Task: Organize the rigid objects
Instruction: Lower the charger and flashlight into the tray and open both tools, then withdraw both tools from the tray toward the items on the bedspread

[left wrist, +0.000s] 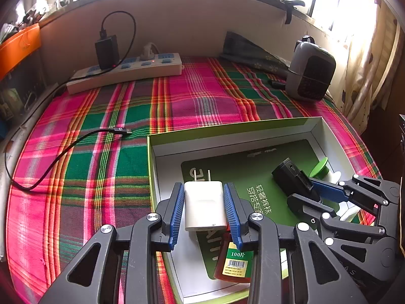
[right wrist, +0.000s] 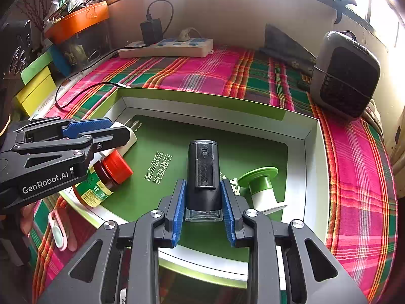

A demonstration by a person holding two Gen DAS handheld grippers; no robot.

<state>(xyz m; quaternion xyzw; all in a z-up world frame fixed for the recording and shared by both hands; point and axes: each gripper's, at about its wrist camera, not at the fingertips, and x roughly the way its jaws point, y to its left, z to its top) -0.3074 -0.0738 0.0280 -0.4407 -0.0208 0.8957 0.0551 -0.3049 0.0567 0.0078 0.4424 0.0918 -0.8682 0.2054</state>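
An open white box (left wrist: 227, 126) (right wrist: 202, 96) with a green rim and a green card on its floor lies on the plaid cloth. My left gripper (left wrist: 202, 186) (right wrist: 114, 130) is shut on a white charger plug (left wrist: 203, 205) (right wrist: 125, 133), over the box's left part. My right gripper (right wrist: 203, 183) (left wrist: 310, 192) is shut on a black device with a clear base (right wrist: 202, 174) (left wrist: 291, 177), over the box's middle. A red-lidded jar (right wrist: 111, 169) (left wrist: 233, 261) lies on its side under the left gripper. A green-capped white bottle (right wrist: 260, 185) (left wrist: 320, 168) lies to the right.
A power strip (left wrist: 126, 72) with a black adapter (left wrist: 106, 50) sits at the back wall. A loose cable end (left wrist: 119, 130) lies left of the box. A grey speaker-like unit (right wrist: 346, 73) stands back right. A pink object (right wrist: 59, 230) lies near the box's front left corner.
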